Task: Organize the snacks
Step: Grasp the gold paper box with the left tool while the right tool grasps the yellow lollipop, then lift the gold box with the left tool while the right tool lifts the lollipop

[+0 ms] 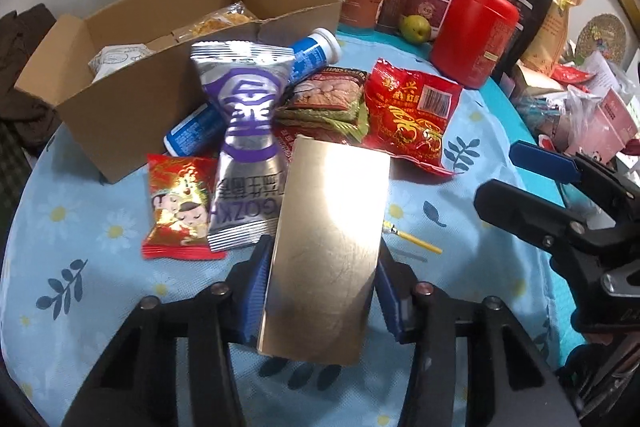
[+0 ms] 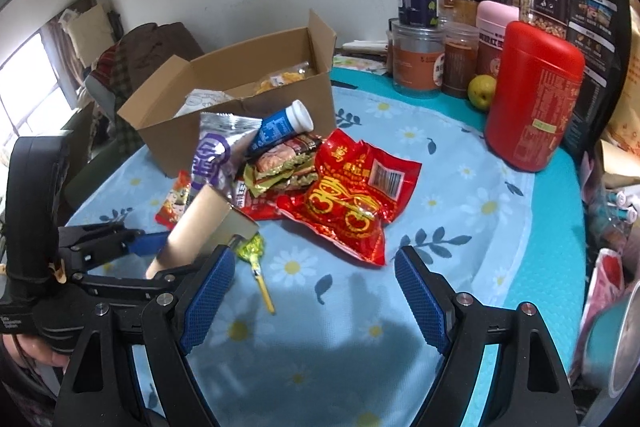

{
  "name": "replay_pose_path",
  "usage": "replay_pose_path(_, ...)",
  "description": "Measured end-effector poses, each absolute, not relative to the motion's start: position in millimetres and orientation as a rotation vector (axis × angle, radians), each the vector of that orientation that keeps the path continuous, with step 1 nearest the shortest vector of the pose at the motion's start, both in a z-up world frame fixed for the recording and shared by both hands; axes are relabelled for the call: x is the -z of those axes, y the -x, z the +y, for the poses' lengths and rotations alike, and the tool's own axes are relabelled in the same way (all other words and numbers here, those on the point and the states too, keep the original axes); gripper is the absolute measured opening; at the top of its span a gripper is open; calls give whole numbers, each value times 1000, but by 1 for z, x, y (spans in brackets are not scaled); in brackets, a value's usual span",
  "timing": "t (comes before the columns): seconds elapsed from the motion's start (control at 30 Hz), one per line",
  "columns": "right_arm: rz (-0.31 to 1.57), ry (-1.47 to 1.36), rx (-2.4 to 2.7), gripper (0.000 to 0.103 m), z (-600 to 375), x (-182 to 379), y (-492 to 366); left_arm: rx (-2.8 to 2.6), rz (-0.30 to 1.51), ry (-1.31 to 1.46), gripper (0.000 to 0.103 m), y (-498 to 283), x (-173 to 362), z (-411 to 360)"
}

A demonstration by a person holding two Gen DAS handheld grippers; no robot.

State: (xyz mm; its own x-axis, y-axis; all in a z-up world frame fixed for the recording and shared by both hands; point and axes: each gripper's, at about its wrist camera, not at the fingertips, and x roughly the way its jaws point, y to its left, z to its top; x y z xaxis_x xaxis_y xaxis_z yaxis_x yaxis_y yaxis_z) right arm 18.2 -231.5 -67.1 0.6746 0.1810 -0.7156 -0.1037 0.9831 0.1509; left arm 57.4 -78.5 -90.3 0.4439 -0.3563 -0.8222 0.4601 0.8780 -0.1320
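My left gripper (image 1: pixel 323 247) is shut on a flat gold box (image 1: pixel 328 247), its blue pads pressing both long sides just above the tablecloth. The right wrist view shows that box (image 2: pixel 196 231) tilted at the left. My right gripper (image 2: pixel 314 259) stands open over bare cloth with nothing between its fingers. A heap of snacks lies ahead: a silver and purple packet (image 1: pixel 244 131), a blue tube (image 1: pixel 312 55), a big red packet (image 1: pixel 412 115), a small red cartoon packet (image 1: pixel 178 207) and green-edged packets (image 1: pixel 328 99). An open cardboard box (image 1: pixel 132 99) behind them holds a few packets.
A lollipop (image 2: pixel 252 251) lies on the cloth beside the gold box. A red canister (image 1: pixel 472 35), a pear (image 1: pixel 416 29) and several jars (image 2: pixel 416 63) stand at the back right. Bags and clutter crowd the right edge (image 1: pixel 600 115). The round table (image 2: pixel 560 227) drops off at left.
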Motion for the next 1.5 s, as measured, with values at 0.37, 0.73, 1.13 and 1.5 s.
replay_pose_path(0.37, 846, -74, -233, 81, -217, 76, -30, 480, 968, -76, 44, -40, 70, -52)
replay_pose_path(0.73, 899, 27, -310, 66, -181, 97, -49, 324, 988, -40, 44, -36, 81, -13)
replay_pose_path(1.13, 941, 128, -296, 29, -162, 119, -70, 255, 1007, -28, 44, -44, 97, 10)
replay_pose_path(1.5, 944, 124, -318, 25, -161, 116, -52, 241, 1030, -61, 45, -50, 109, 5)
